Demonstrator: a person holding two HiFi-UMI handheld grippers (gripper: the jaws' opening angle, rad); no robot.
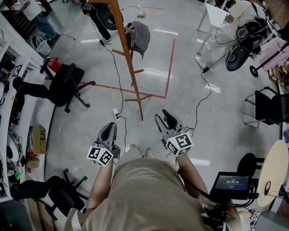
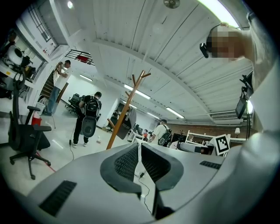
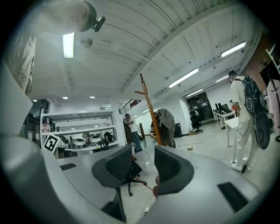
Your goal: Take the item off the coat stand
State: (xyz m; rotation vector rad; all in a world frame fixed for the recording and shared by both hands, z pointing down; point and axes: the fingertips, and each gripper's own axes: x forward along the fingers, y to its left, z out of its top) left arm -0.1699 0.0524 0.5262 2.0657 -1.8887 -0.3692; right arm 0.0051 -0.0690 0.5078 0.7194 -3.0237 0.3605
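A wooden coat stand (image 1: 129, 60) rises from the floor ahead of me, with a grey garment (image 1: 139, 37) hanging on one of its pegs. Both grippers are held level, well short of the stand and apart from it. My left gripper (image 1: 109, 129) has its jaws together with nothing in them. My right gripper (image 1: 162, 119) is open and empty. The right gripper view has the stand (image 3: 150, 109) and the garment (image 3: 166, 125) beyond the spread jaws of the right gripper (image 3: 143, 168). Seen from the left gripper (image 2: 139, 158), the stand (image 2: 126, 111) carries the dark garment (image 2: 124, 127).
A black office chair (image 1: 65, 84) stands left of the stand. A power strip (image 1: 115, 113) and cables lie by its feet, inside red floor tape (image 1: 170, 61). A person with a backpack (image 2: 89, 118) stands beyond. A black chair (image 1: 273, 106) and round table (image 1: 274, 171) are at the right.
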